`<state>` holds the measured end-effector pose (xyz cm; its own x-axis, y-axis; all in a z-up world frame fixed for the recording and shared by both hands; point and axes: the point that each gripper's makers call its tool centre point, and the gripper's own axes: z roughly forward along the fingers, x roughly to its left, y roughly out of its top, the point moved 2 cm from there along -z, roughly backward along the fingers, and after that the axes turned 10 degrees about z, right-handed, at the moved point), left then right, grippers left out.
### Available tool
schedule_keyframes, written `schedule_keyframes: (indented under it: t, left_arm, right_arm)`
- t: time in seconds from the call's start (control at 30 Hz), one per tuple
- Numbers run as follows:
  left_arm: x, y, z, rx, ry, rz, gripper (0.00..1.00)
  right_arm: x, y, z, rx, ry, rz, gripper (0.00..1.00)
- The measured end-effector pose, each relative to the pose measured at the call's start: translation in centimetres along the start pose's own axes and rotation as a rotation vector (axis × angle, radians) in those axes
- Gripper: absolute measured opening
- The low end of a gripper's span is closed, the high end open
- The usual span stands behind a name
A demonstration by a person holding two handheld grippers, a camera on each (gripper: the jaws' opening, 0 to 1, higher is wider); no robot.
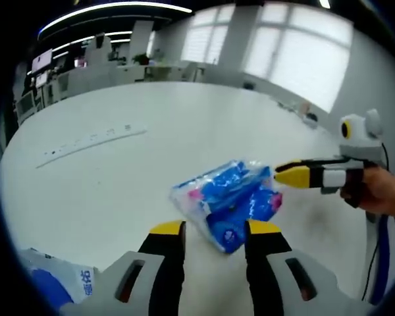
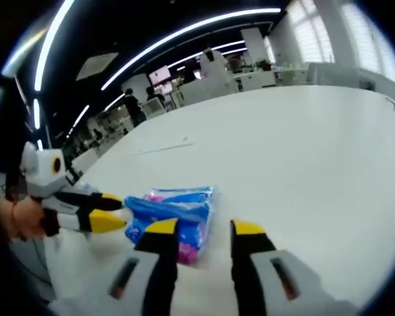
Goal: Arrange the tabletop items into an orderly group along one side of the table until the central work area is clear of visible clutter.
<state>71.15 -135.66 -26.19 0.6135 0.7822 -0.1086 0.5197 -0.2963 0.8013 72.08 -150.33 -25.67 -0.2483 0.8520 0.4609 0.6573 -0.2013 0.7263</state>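
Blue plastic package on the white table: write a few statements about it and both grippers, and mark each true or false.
1. The blue plastic package lies on the white table. True.
2. The left gripper is clamped shut on the package. False: its jaws stand apart, with the package just ahead of them.
3. The right gripper reaches the package's edge in the left gripper view. True.
4. The package is red. False: it is blue with pink and white print.
5. A white power strip lies farther off on the table. True.
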Motion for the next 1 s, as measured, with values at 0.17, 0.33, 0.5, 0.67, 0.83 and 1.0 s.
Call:
schedule_keyframes:
  t: [0.17, 0.33, 0.5, 0.67, 0.83, 1.0]
  left_arm:
    - [0.0, 0.5, -0.6, -0.020, -0.001, 0.003, 0.41]
    - [0.0, 0.9, -1.2, -0.030, -0.005, -0.002, 0.47]
    - [-0.1, 1.3, -1.9, -0.046, -0.014, -0.008, 0.55]
    - [0.1, 2.0, -3.0, -0.065, -0.010, -0.008, 0.56]
    - [0.2, 2.8, -4.3, -0.088, -0.004, -0.010, 0.59]
    - [0.4, 3.7, -5.8, -0.113, 0.005, 0.001, 0.61]
  right_arm:
    - [0.7, 0.4, -0.3, -0.008, 0.009, -0.007, 0.27]
    - [1.3, 1.0, -0.6, -0.022, 0.016, -0.012, 0.27]
    - [2.1, 1.5, -1.0, -0.034, 0.028, -0.019, 0.29]
    - [3.1, 2.1, -1.4, -0.048, 0.044, -0.025, 0.30]
    - [4.1, 2.8, -1.9, -0.062, 0.058, -0.032, 0.31]
    - [5.2, 3.4, -2.4, -0.074, 0.072, -0.043, 0.31]
